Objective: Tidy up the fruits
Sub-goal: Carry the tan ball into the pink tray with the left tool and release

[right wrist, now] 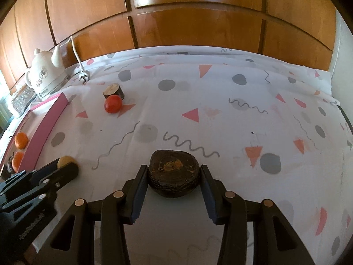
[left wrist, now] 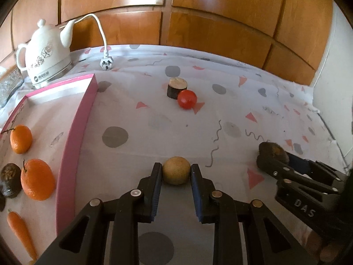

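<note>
Grippers (left wrist: 176,172) (right wrist: 174,174) apparently clamp tan fruit (left wrist: 176,170), dark fruit (right wrist: 174,173).

Ahead of me a white kettle (left wrist: 47,53) stands at the worktop's back left corner, its white cord and plug (left wrist: 106,63) lying on the patterned cloth (left wrist: 220,119). Wooden panelling (left wrist: 198,22) runs behind.

Glossy wood panelling (right wrist: 194,28), matt printed cloth (right wrist: 220,110), glazed ceramic kettle (left wrist: 47,54), glossy tomato (left wrist: 187,99)

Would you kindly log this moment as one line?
left gripper: shut on round tan fruit | right gripper: shut on dark brown wrinkled fruit | pink-walled tray: unreached
</note>
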A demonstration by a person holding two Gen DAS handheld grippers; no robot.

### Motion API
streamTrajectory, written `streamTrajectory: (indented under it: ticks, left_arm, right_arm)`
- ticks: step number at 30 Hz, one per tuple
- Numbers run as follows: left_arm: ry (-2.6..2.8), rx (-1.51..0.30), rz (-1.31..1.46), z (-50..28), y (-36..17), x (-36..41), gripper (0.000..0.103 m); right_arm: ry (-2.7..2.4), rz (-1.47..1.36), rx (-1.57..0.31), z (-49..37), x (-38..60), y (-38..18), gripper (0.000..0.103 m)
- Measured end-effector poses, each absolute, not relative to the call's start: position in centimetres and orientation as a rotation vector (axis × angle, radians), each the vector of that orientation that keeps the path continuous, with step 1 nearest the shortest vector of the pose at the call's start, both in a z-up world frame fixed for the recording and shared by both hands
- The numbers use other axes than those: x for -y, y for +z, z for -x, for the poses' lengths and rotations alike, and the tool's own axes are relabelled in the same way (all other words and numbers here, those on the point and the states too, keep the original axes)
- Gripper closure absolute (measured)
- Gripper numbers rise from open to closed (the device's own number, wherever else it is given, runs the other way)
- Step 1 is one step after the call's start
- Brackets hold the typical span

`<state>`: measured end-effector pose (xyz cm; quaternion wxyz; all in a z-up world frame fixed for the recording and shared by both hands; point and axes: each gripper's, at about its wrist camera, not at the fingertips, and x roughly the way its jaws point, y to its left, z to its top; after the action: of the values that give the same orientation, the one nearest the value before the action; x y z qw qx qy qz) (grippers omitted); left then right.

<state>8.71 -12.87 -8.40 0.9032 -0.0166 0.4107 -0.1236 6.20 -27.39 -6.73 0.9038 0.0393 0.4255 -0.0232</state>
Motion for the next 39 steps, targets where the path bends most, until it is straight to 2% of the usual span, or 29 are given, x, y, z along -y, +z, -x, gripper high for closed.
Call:
streamTrajectory:
  ticks: [29, 39]
  left_arm:
    - [-0.273, -0.837, 0.025, -8.6, -8.5, 12.7, 0.078]
    - [-0.232, -0.797, 0.052, -8.1, -4.6, 10.4, 0.078]
  right_arm:
    - [-0.058, -0.06, -0.876, -6.1, 26.9, -7.3, 0.056]
    - [-0.06, -0.056, -0.871, -6.1, 26.9, -7.3, 0.056]
